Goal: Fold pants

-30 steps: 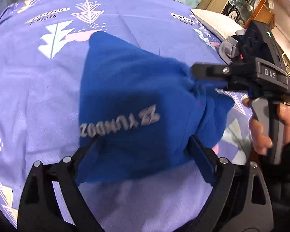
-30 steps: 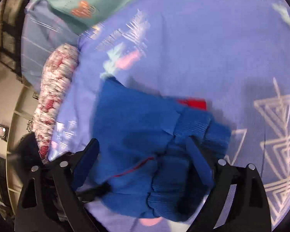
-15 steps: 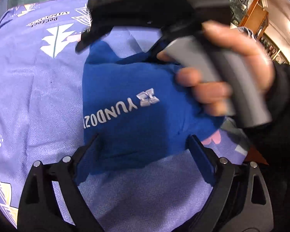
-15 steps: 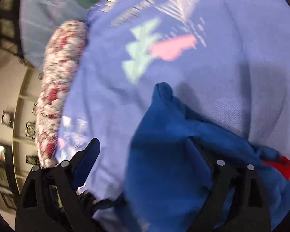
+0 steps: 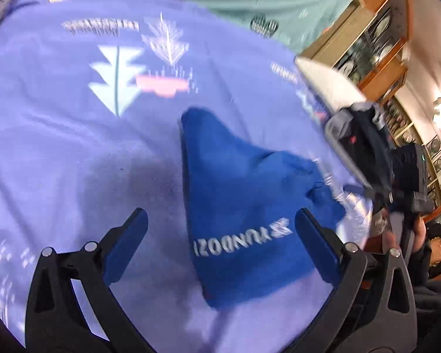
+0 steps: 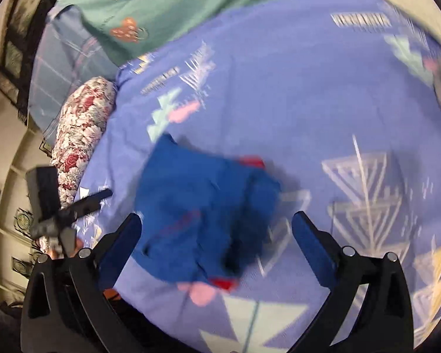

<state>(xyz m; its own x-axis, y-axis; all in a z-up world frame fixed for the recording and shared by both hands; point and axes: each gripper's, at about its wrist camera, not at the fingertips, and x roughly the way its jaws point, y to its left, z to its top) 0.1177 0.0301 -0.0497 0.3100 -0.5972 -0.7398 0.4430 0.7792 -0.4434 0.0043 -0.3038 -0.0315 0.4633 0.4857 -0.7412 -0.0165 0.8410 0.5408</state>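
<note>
Pants (image 5: 250, 206) lay bunched on the bedspread (image 5: 73, 147), soft and limp; an outer hem appeared the best hold. Left gripper (image 5: 220, 244) and right gripper (image 6: 217, 241) had just spread wide, clamping nothing.

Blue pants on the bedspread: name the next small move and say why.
Probably draw both grippers back and leave the bundle alone. The blue pants lie as a compact folded bundle on the purple bedspread. The left gripper and right gripper have just been opening, and neither grips the cloth.
</note>
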